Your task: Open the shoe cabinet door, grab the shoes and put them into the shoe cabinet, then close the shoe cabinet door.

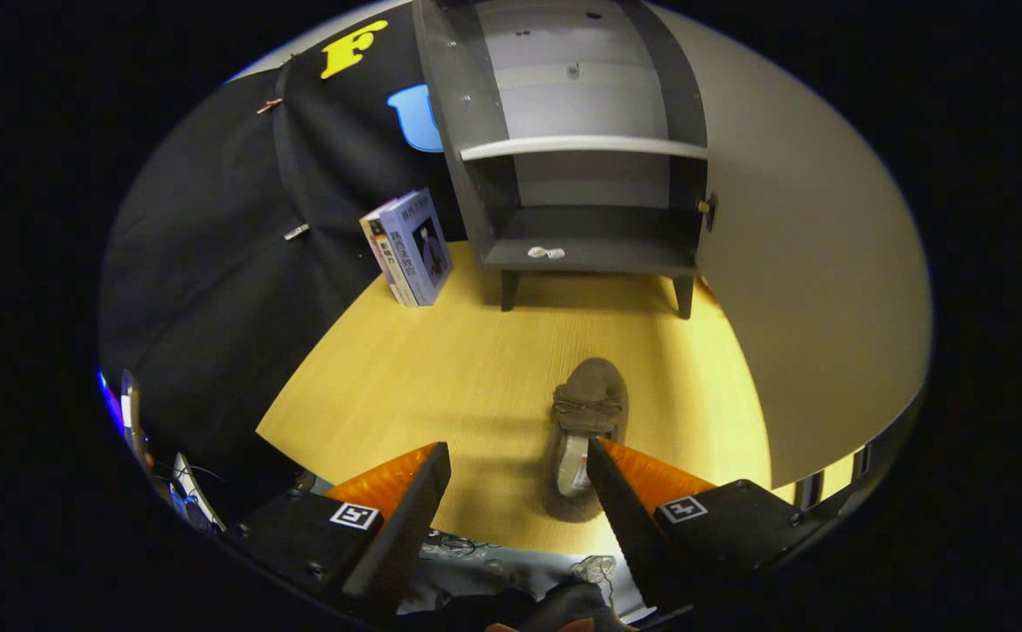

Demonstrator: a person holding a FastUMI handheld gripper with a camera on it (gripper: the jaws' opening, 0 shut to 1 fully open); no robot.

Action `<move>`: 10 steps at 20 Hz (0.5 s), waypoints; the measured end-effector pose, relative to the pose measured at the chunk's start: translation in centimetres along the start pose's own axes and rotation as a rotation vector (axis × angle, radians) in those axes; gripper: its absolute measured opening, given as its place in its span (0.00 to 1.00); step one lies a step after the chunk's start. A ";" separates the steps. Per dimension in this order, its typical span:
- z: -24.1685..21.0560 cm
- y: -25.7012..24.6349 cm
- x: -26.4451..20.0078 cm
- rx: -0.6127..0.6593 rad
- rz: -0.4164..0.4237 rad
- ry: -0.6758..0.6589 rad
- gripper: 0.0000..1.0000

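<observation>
A brown fuzzy shoe [583, 412] with a small bow lies on the yellow wooden tabletop [441, 377], toe pointing toward the cabinet. Its heel end sits just ahead of my right fingertip [603, 465]. My gripper [518, 461] hovers above the table's near edge, open, with nothing between the fingers. The grey shoe cabinet [581, 175] stands at the far end of the table. Its door [809, 263] is swung wide open to the right. Inside are a white shelf [581, 146] and a bottom board with a small pale packet [546, 253] on it.
Two or three books [410, 250] lean upright left of the cabinet, against the black cloth wall. The open door spans the table's right side, close to the shoe. Cables and small gear lie below the table's near edge.
</observation>
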State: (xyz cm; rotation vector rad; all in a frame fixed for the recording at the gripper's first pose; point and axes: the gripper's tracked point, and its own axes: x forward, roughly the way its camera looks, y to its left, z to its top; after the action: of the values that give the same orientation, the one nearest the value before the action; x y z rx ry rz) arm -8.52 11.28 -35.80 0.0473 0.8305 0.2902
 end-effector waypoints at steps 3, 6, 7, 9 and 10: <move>-2.4 -1.1 5.5 0.023 -0.044 0.052 0.99; -4.3 -1.9 10.1 0.047 -0.087 0.088 0.97; -4.4 -2.4 11.2 0.048 -0.105 0.086 0.97; -4.2 -3.5 13.9 0.060 -0.145 0.052 0.90; -3.9 -4.0 15.2 0.066 -0.170 0.034 0.81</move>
State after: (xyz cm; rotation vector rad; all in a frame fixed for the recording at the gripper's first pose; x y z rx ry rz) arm -0.78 11.27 -49.99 0.0326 0.8725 0.1035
